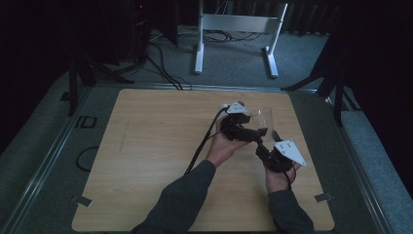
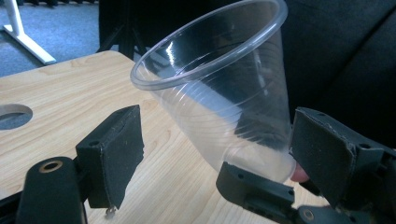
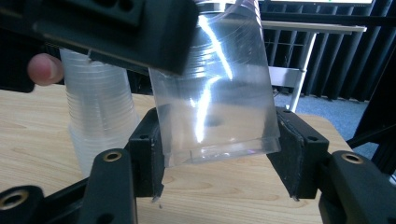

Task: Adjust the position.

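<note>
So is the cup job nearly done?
Done: one clear cup is apart from the stack. In hand: the right tool grips it near its base, and the left tool is open around it. Left: probably setting it down somewhere.

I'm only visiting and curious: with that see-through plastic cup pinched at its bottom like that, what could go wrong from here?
1. The right gripper clamps the clear thin-walled plastic cup only near its base, so the cup might buckle or slip out.
2. The cup leans above the pale wooden table, close to its edge; if dropped, it could roll off.
3. The left gripper has open jaws on either side of the cup; closing askew might knock or crush it.
</note>
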Tool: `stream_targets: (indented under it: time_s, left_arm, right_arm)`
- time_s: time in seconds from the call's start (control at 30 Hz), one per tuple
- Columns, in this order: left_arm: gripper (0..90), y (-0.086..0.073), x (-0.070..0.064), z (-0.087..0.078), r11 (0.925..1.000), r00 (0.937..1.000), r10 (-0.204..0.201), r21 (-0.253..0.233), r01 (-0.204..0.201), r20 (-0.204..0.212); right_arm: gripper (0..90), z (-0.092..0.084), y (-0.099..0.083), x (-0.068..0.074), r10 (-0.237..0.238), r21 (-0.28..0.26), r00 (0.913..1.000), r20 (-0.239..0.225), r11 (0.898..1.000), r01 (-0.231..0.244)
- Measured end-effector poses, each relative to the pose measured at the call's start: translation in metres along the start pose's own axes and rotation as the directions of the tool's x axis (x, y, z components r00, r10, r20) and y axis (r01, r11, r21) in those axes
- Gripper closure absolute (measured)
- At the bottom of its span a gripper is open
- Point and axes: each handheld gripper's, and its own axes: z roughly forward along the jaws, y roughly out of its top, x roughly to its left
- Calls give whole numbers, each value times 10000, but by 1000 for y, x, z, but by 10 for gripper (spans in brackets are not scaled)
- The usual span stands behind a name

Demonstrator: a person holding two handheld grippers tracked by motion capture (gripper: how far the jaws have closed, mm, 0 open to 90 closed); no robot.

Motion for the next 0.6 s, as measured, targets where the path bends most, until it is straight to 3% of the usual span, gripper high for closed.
stream_targets:
  time_s: [0.17,0.6]
  left_arm:
    - [173,0,-1,3,9999,9999,-72,-87,71,-92]
    - [174,1,3,6,9934,9953,-923,-659,940,276]
  right_arm:
    - [423,-1,-2,3,-94,-33,9999,-70,10000,94]
    - [421,-1,-3,6,-151,-136,9996,-228,9998,148]
